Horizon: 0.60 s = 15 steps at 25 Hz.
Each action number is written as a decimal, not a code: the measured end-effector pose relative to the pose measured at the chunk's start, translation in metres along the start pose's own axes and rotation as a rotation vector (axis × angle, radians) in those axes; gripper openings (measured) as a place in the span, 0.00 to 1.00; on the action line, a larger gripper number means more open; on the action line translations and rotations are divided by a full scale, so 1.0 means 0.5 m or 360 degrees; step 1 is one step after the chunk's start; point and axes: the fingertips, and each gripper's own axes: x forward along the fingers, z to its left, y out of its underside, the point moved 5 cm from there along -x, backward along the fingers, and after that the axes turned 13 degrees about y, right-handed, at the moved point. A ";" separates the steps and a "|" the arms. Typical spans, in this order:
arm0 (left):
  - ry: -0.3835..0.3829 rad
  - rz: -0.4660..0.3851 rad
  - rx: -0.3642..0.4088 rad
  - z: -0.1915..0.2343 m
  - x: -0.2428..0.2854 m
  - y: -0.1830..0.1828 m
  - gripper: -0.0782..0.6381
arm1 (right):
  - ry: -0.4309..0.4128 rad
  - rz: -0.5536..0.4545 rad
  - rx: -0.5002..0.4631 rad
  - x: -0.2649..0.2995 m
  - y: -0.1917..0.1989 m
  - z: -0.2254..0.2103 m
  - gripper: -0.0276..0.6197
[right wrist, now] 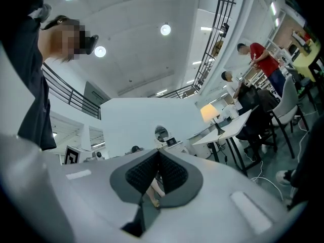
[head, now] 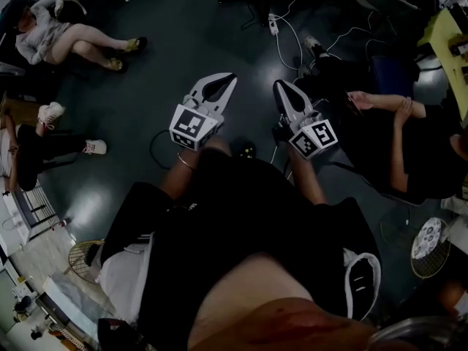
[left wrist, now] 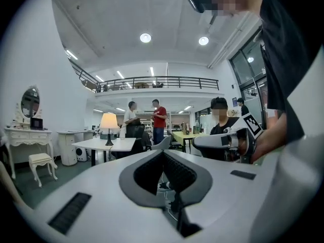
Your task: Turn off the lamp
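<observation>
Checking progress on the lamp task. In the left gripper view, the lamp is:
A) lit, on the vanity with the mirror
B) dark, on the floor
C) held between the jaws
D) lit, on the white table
D: the lamp has a glowing shade and stands on the white table, well beyond the jaws.

White with dark grey pads point(left wrist: 179, 172): left hand-held gripper point(left wrist: 163, 152) and right hand-held gripper point(right wrist: 157, 152). Black-and-white squares on marker cube point(head: 191, 125). Lamp point(left wrist: 109, 123) warm cream above, dark below. White bench point(left wrist: 104, 144). Red shirt point(left wrist: 160, 116).
</observation>
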 end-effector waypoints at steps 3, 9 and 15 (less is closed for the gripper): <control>-0.0019 0.0017 -0.0022 -0.009 0.002 0.009 0.12 | 0.0003 0.0016 0.0005 -0.010 0.006 -0.009 0.04; -0.0055 -0.0015 -0.0063 0.006 0.016 0.003 0.12 | -0.0009 0.0010 0.0008 -0.008 0.000 -0.024 0.04; -0.0032 -0.0008 -0.0037 0.025 0.017 -0.001 0.12 | 0.0018 -0.0021 0.0066 0.005 -0.004 -0.036 0.04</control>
